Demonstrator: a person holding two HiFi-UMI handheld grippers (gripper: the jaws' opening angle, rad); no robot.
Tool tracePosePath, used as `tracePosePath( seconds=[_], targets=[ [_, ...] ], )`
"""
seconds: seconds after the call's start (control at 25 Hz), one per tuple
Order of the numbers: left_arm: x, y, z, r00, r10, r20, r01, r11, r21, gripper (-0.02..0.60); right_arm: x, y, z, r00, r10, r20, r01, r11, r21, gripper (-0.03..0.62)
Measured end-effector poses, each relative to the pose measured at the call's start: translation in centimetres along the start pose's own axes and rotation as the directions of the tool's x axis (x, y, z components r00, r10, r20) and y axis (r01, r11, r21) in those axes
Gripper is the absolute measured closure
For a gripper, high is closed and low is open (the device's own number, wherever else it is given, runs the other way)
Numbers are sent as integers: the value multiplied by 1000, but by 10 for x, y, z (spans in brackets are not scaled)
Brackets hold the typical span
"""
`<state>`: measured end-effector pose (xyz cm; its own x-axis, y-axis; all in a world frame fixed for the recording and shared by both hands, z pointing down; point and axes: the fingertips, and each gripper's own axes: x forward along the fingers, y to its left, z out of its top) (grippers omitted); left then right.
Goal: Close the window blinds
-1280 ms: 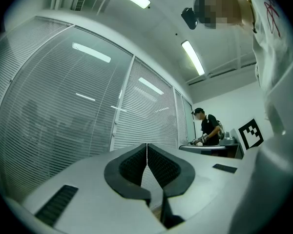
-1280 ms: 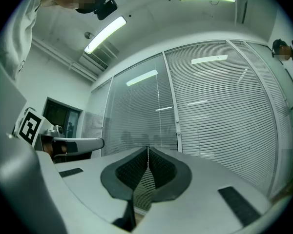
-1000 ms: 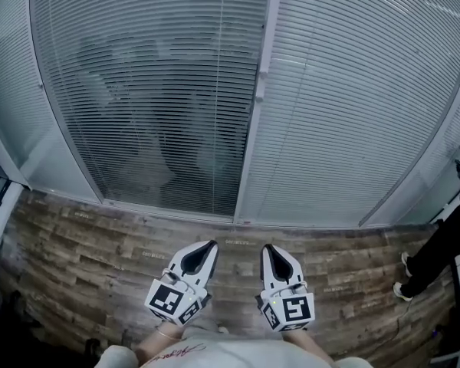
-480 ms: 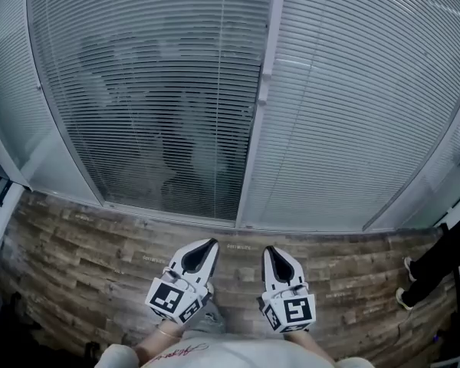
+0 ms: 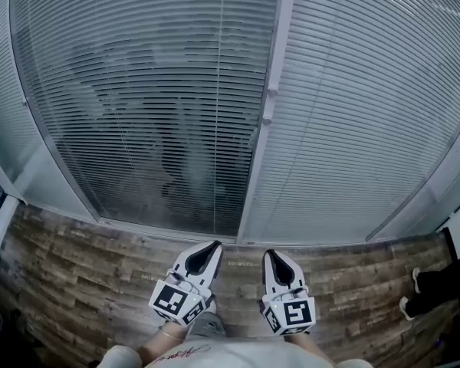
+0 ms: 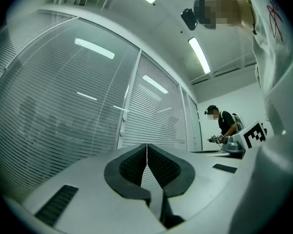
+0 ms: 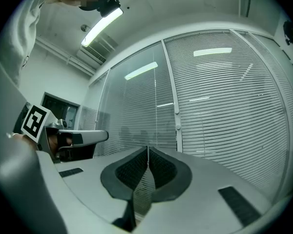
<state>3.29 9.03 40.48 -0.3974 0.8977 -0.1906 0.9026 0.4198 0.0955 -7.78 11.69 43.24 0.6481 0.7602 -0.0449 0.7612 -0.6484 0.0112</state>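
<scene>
- Floor point(image 5: 84, 267): brown wood planks, weathered pattern.
- Bystander point(image 6: 225, 125): far right, dark shirt, beside a white wall.
- Shoe point(image 5: 408, 307): on the floor at the right edge, under a dark trouser leg.
- Ceiling strip lights point(image 6: 199, 55): lit.

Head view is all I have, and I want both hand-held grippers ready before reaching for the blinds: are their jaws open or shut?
Observer: The left hand-held gripper is shut, its dark ribbed pads touching with nothing between them.
Operator: And the other one?
Observer: The right hand-held gripper is shut and empty too, pointing at the white slatted window blinds.
Operator: Who is at my right edge?
Observer: A person in a dark short-sleeved top, standing near the far wall and bent over something in their hands.
</scene>
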Motion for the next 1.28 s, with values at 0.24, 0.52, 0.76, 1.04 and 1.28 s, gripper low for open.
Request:
tracePosePath(
  seconds=[0.24,0.52,0.76,1.04,1.28],
  targets=[
    [46,55,7,1000,-5,-2,5,1000,5,563,72,-17,9,1000,-19,8,19,1000,-3,571],
    [97,109,13,999,-40,-11,40,999,13,563,148,-41,18,998,-70,6,70,997,-18,571],
    [118,124,-4,997,-69,-21,69,997,17,563,199,-83,35,987,-155,32,157,985,-67,569],
    [126,123,19,999,-38,-8,38,999,9,563,280,-152,152,956,-237,172,250,967,-58,488],
    [122,125,15,1000,-13,-10,14,1000,6,563,342,-185,170,949,-286,132,293,955,-34,462]
  ],
)
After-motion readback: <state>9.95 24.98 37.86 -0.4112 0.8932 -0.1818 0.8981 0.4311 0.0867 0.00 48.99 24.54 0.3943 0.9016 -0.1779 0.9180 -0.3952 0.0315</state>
